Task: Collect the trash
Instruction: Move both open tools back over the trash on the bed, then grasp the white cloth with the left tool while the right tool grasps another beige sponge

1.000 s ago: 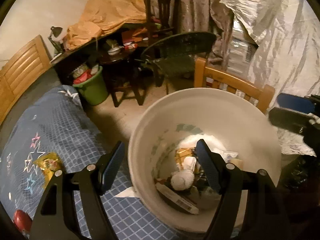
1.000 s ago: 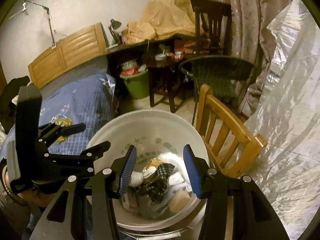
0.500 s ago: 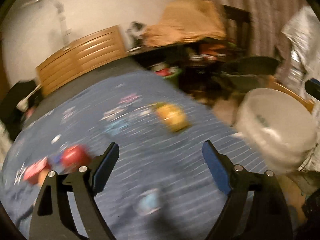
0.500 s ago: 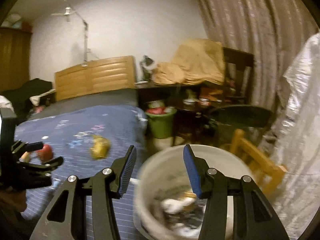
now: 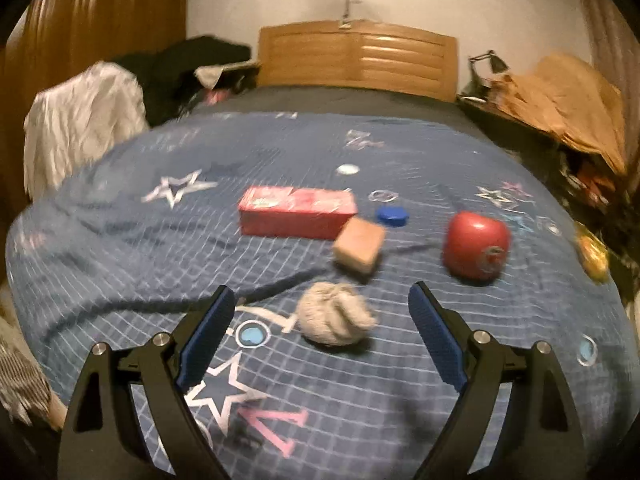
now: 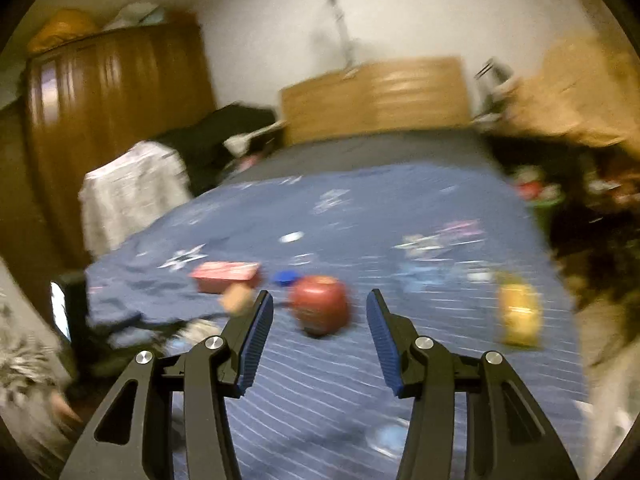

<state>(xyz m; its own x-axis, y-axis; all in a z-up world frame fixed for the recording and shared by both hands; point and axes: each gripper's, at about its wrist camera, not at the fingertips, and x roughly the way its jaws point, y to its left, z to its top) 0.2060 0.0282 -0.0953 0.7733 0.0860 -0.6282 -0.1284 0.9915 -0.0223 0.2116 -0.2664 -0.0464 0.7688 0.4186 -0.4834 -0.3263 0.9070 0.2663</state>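
Trash lies on a blue star-patterned bedspread [image 5: 120,248]. In the left wrist view my left gripper [image 5: 322,336] is open, with a crumpled beige paper wad [image 5: 334,314] between and just beyond its fingers. Farther off lie a tan block [image 5: 359,245], a red box [image 5: 296,212], a blue cap [image 5: 391,215], a red can [image 5: 476,245] and a yellow wrapper [image 5: 592,256]. In the right wrist view my right gripper [image 6: 320,338] is open and empty, with the red can [image 6: 320,304] just beyond its fingers and the yellow wrapper [image 6: 518,314] to the right.
A wooden headboard [image 5: 356,56] stands at the bed's far end. A white cloth [image 5: 80,120] and dark clothes pile up at the left. A wooden wardrobe [image 6: 116,120] is far left. A cluttered desk under orange cloth [image 5: 568,100] is at the right.
Both grippers have swung left, away from the white bucket of trash and over the bed. The bucket has left both views. Both grippers stay open and empty.
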